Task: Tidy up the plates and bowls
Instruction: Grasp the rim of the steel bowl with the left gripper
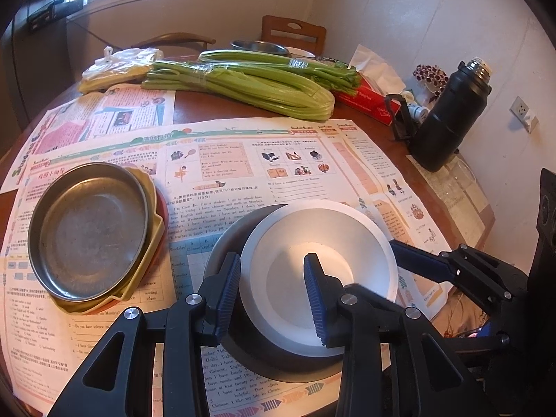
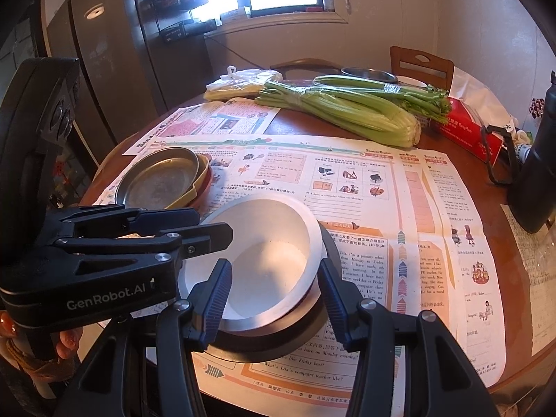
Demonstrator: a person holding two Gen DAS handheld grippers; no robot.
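The plates (image 1: 90, 232) already sit stacked at the left of the newspaper (image 1: 312, 173), while the white bowl (image 1: 319, 271) rests tilted in a darker bowl (image 2: 278, 340), its rim straddled by the left gripper (image 1: 272, 295) and seemingly by the right gripper (image 2: 274, 295), neither clearly pinching.

Taking the white bowl (image 1: 319, 271) as landmark: it sits in a dark bowl (image 1: 278, 361) on newspaper (image 1: 278, 173). Beyond it the newspaper lies bare up to the celery (image 1: 250, 87), an open lane. To its left the stacked plates (image 1: 90, 229) stand near, leaving a narrow gap. To its far right the black flask (image 1: 448, 118) and tissue box (image 1: 368, 100) block the table's edge.
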